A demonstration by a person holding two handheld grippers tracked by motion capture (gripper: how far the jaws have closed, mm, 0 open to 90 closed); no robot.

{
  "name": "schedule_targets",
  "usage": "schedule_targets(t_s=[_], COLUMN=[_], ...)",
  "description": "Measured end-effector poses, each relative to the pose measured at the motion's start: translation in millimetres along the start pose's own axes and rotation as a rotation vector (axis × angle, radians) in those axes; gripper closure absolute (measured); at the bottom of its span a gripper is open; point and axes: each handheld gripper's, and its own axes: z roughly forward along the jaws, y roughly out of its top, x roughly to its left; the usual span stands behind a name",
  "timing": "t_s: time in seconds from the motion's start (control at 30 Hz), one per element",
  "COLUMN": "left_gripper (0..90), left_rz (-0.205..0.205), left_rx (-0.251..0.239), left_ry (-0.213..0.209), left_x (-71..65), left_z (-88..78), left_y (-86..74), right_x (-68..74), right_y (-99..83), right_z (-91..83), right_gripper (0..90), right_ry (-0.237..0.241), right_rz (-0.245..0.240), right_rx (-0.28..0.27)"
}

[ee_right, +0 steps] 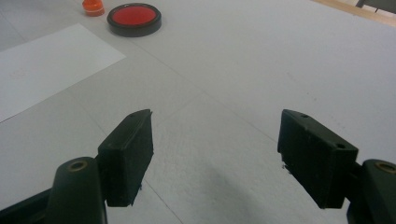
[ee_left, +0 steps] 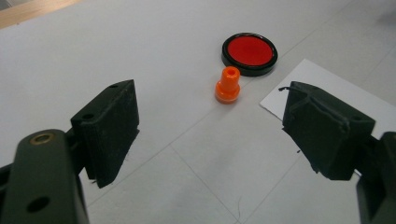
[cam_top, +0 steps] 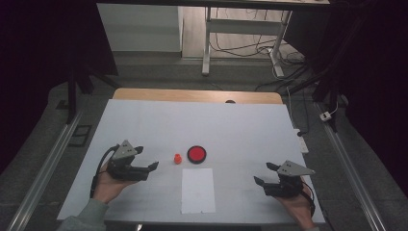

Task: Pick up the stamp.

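Hovering wide open short of the orange stamp, the left gripper hasn't grabbed it; beyond the stamp sits the red ink pad, beside it the white paper, right gripper open and idle.

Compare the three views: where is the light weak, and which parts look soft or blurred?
High view: dark surroundings, table evenly lit, orange stamp small. Left gripper view: stamp and red ink pad fairly sharp, near jaws softer. Right gripper view: soft shadow under jaws, paper sheet bright.
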Motion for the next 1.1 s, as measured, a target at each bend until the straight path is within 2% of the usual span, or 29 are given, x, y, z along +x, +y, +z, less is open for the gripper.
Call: schedule_targets(t_s=[0.17, 0.63, 1.1], left_gripper=[19.8, 21.3, 22.3], left_rz=[0.021, 0.043, 0.050], left_rx=[0.022, 0.058, 0.083], left_ry=[-0.001, -0.020, -0.042], left_x=[-1.0, -2.9, -5.7], left_z=[8.4, 29.3, 51.8], left_y=[5.7, 17.1, 26.6], right_x=[0.8, 0.9, 1.8], right_y=[0.0, -0.6, -1.1], right_z=[0.5, 2.3, 4.4], right_gripper=[26.2, 26.7, 27.0], right_ry=[-0.002, -0.003, 0.007], right_rz=[-0.003, -0.007, -0.005], right_rx=[0.009, 0.021, 0.023])
